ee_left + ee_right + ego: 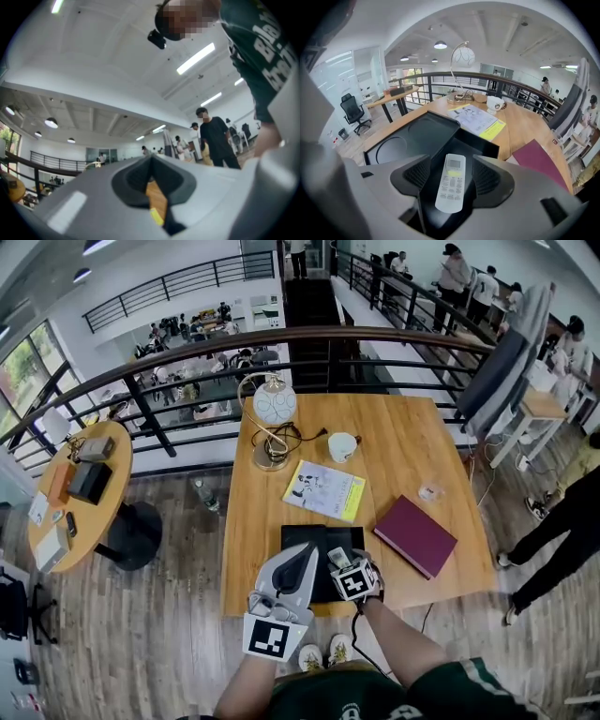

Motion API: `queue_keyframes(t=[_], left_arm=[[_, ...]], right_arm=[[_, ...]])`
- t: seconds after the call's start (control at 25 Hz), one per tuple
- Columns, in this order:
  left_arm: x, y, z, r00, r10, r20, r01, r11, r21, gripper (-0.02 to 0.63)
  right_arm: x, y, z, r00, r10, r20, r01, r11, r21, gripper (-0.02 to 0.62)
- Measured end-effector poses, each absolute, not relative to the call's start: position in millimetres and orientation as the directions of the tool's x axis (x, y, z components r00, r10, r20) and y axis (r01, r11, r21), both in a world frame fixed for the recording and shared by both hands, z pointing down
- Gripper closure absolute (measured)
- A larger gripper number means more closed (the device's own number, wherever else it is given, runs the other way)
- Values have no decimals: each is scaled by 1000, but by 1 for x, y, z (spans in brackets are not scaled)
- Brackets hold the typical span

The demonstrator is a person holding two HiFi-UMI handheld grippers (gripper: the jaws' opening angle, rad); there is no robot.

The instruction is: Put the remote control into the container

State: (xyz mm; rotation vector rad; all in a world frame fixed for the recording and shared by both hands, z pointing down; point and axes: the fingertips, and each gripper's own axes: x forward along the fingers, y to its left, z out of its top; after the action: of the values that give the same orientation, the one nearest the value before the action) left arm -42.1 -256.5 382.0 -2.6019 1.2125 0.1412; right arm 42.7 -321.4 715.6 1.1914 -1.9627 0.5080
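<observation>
Two tools above tabletop (pixel 525 126). Right tool (pixel 450 177) nearer: jaws apart, straddling remote (pixel 451 185) without apparent contact. Remote lies inside black container (pixel 478 146), long axis parallel to jaws, screen end away. Left tool (pixel 151 180): jaws together, empty.

Maroon book (pixel 415 535), booklet (pixel 324 490), cup (pixel 342 446), perhaps lamp (pixel 274 409).

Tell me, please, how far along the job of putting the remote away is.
Looks done: the remote control lies inside the black container, and the right tongs stand open around it, with a gap on either side. In hand: nothing; the left tongs are shut and empty. Left: probably only drawing the right tongs clear.
</observation>
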Motion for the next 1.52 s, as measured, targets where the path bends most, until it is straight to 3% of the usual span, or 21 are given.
queue_keyframes(t=[0.44,0.92,1.04,1.52], left_arm=[[-29,-247,367,657,-719,-229,-754,-637,-164,607],[-22,-239,360,658,-715,-237,-752,-639,-164,607],[-21,-237,361,656,-717,-237,-754,-637,-161,607],[-23,-238,360,631,-737,-242,-774,-617,-139,607]], right_arm=[[28,-319,603,-445,-752,486,-864,503,-13,327],[46,-293,488,-425,-896,128,-891,439,115,548],[48,-285,462,-439,-897,51,-889,442,117,577],[33,-244,380,-560,-811,-170,-827,538,162,580]])
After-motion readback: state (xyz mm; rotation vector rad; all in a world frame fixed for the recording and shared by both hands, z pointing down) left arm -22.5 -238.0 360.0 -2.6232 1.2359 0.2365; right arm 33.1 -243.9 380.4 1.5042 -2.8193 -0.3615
